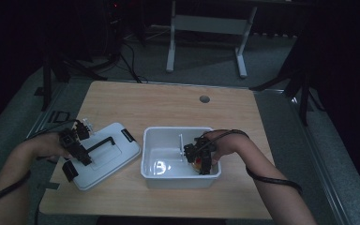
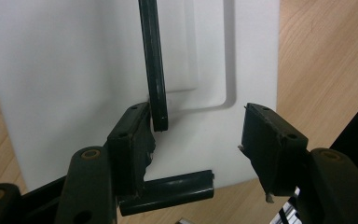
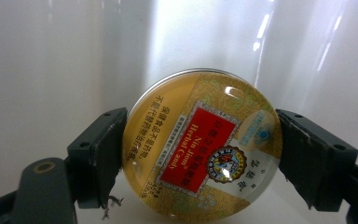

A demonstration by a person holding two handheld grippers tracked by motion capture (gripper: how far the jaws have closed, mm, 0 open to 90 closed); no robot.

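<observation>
Round gold candy tin [image 3: 200, 147] sat clamped between the right gripper [image 3: 200, 154] jaws inside a white plastic bin [image 1: 150, 140]. Left gripper [image 2: 196, 140] hovered half open, empty, over a white lid [image 1: 117, 157] on the light wooden table [image 1: 168, 103] in a dark room.

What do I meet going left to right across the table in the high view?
Left gripper over the white lid → white bin → right gripper inside the bin, clamped on a round yellow candy tin → bare wooden table at the right edge.
</observation>
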